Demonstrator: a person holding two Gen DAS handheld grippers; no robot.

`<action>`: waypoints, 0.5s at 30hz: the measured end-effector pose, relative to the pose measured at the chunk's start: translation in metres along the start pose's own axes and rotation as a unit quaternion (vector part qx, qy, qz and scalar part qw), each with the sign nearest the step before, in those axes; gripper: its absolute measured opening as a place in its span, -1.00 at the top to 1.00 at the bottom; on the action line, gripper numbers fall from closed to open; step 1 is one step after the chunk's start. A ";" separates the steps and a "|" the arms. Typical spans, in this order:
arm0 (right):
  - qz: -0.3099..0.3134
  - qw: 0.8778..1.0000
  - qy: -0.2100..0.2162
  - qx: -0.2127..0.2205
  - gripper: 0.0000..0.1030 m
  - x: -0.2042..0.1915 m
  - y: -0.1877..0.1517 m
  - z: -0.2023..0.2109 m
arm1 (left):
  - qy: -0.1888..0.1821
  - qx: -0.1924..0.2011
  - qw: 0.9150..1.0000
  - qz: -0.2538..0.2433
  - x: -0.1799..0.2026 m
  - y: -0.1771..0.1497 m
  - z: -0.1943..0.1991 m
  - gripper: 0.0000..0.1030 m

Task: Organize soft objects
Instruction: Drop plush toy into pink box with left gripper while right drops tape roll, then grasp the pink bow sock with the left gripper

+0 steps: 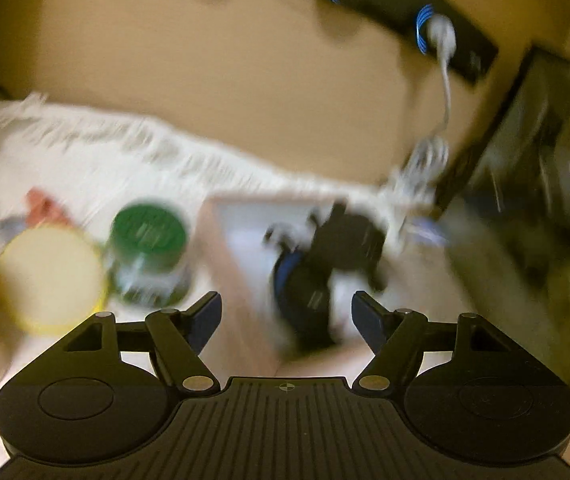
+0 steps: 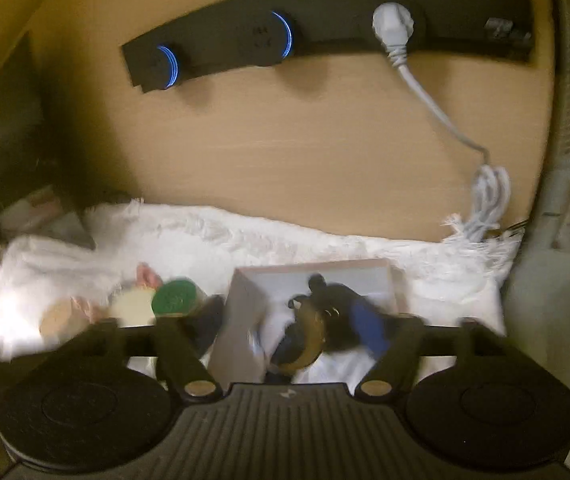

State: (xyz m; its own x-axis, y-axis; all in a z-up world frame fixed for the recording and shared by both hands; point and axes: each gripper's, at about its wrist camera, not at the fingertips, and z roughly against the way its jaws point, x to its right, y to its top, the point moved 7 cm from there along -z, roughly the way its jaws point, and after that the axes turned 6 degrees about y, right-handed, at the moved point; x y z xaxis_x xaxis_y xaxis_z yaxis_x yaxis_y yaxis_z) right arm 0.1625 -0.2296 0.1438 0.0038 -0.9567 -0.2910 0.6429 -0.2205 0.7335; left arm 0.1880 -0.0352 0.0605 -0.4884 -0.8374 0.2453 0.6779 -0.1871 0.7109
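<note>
- The left gripper (image 1: 287, 312) is hanging open and empty above the box (image 1: 221, 264)
- The right gripper (image 2: 305, 332) is also spreading wide
- The dark soft toy (image 2: 325, 320) is lying inside the box
- A careless swing is risking knocking the green-lidded jar (image 1: 149, 236) just beside the box

Open wood behind, crowded cloth in front.
Bare wooden panel (image 2: 305, 152) lies open between power strip (image 2: 325, 28) and white cloth (image 2: 245, 240). Box (image 2: 241, 320) holds dark toys (image 2: 325, 320); two jars (image 1: 145, 248) stand just left; white cable (image 2: 485, 196) hangs right.
</note>
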 end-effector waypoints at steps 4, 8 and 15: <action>0.015 0.999 -0.027 0.007 -0.65 -0.007 0.009 -0.016 | 0.025 -0.027 0.999 -0.036 -0.018 -0.038 0.013 -0.49; 0.053 0.995 -0.079 -0.011 -0.66 -0.018 0.002 -0.038 | 0.035 -0.038 0.999 -0.010 -0.049 -0.059 0.029 -0.49; 0.103 0.990 -0.087 -0.041 -0.70 -0.071 -0.002 -0.087 | 0.059 0.049 0.997 0.032 -0.116 -0.018 0.096 -0.48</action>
State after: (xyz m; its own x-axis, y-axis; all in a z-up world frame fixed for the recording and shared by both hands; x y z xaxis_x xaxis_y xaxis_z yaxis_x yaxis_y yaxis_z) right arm 0.2274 -0.1442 0.1095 0.0139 -0.9996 -0.0257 0.7025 -0.0086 0.7116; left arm 0.1797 0.1150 0.0829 -0.3738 -0.9020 0.2160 0.6460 -0.0861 0.7585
